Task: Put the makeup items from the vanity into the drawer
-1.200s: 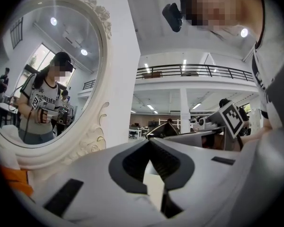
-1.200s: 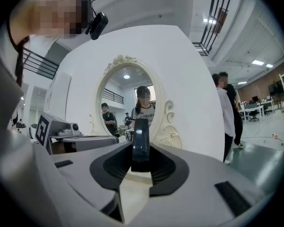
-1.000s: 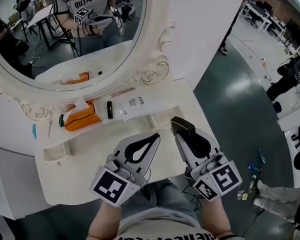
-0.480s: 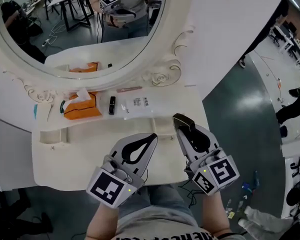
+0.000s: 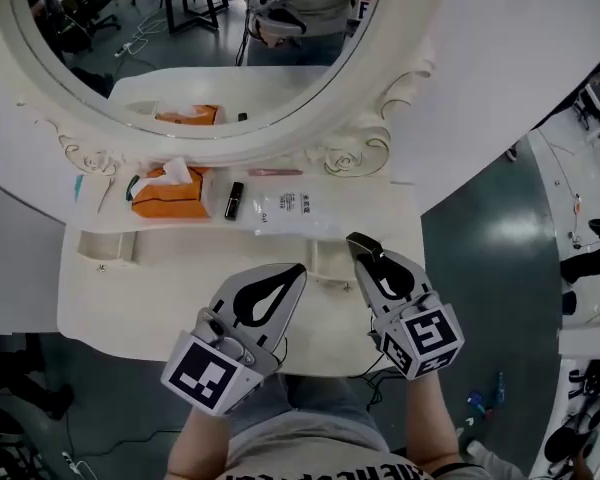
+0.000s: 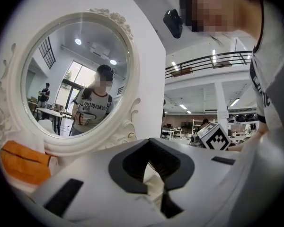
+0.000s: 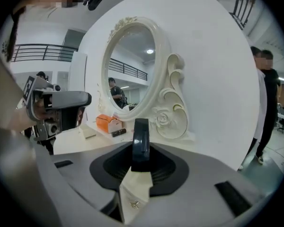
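My right gripper (image 5: 360, 246) pinches a dark compact (image 7: 141, 142) just in front of the mirror (image 5: 180, 38); my left gripper (image 5: 296, 270), closed and empty, should pull the drawer open before I lower it level.

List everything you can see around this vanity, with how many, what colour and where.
mirror: one, white ornate oval frame, behind the vanity top
vanity: one, cream, beneath both tools
tissue pack: one, orange, left on the top, below the mirror
small tube: one, black, just right of the tissue pack
flat tube: one, white with print, right of the small tube
thin stick: one, pinkish, against the mirror base
small bits: a few, teal and pale, left of the tissue pack, too small to name
dark case: one, black, upright between the right tool's jaws
left tool: one, white and black, jaws together, empty
right tool: one, white and black, closed on the dark case
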### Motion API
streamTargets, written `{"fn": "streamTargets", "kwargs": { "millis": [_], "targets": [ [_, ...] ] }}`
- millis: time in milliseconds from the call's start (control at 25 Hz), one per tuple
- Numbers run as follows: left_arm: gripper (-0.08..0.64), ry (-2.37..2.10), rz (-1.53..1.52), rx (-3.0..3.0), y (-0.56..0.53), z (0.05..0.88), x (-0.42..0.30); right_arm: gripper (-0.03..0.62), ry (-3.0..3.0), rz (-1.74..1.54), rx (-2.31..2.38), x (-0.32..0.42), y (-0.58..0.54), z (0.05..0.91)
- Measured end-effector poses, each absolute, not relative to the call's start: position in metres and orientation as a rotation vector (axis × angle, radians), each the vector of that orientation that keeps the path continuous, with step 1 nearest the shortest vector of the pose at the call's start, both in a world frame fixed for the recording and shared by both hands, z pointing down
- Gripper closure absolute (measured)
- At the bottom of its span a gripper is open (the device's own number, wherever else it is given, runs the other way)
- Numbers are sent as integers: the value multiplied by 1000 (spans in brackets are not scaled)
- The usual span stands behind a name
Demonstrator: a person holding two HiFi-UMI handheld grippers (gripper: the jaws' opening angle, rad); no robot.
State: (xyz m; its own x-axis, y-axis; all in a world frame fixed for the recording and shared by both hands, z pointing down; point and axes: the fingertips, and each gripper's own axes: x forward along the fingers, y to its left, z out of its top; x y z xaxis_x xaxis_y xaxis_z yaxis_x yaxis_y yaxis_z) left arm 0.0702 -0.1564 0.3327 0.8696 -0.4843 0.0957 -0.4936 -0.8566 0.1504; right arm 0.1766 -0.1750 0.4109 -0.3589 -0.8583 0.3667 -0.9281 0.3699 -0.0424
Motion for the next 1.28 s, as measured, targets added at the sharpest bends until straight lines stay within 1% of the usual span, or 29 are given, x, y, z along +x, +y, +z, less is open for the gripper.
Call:
{"fn": "streamTargets", "kwargs": {
  "millis": [640,1280],
  "targets": [
    [546,-883,101,2803,-170,348,67,485,-2228,368,1261,172,-187,485],
    [546,-933,79,2769,-179,355,60,483,-2119,385,1099,168,-188,523]
  ]
}}
